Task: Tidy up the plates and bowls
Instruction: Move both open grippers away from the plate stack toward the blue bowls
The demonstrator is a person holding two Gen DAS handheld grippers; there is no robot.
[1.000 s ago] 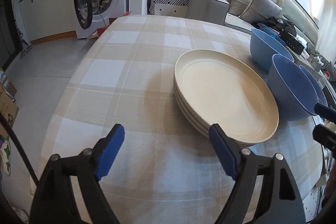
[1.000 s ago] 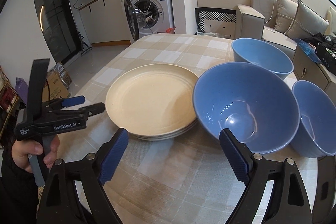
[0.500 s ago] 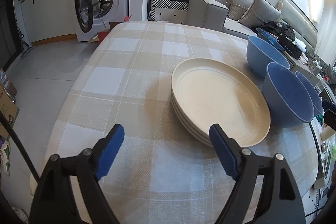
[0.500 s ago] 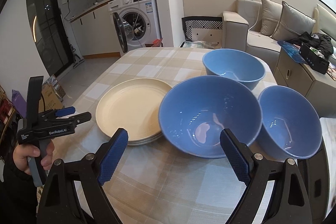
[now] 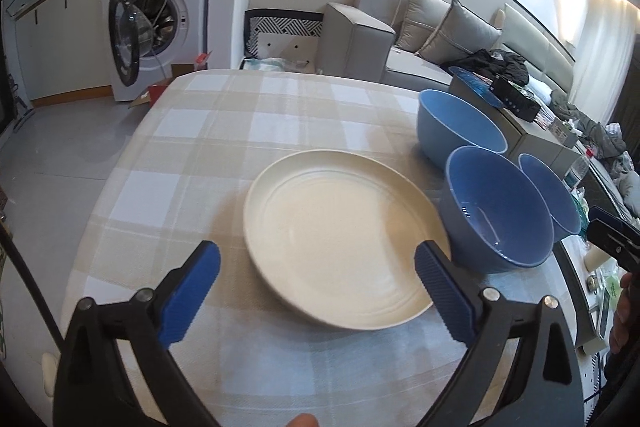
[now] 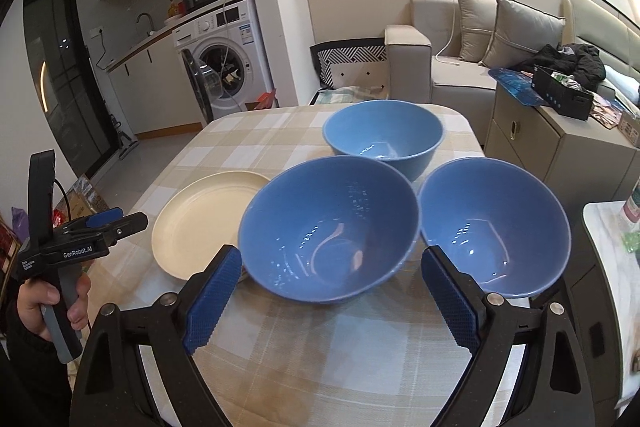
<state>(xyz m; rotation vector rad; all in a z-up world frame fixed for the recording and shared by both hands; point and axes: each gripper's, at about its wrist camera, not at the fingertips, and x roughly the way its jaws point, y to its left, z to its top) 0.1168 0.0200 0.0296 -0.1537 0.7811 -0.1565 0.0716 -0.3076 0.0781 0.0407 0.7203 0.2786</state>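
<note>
A stack of cream plates (image 5: 344, 243) sits on the checked tablecloth of the table (image 5: 224, 131), toward its near side. Just to the right of the stack stand three blue bowls: the nearest bowl (image 6: 328, 231) is beside the plates, so close that contact cannot be told, a second bowl (image 6: 494, 227) is close on its right, and the far bowl (image 6: 384, 135) stands behind them near the table's back edge. All three are upright and empty. The left gripper (image 5: 316, 287) hangs above the near rim of the plates, its blue-padded jaws opening wide, pinching nothing. The right gripper (image 6: 332, 303) hovers in front of the nearest bowl, jaws spread, nothing clasped between them. A washing machine (image 5: 156, 23) with its door ajar stands beyond the table, and a grey sofa (image 5: 420, 39) lies to the right.
</note>
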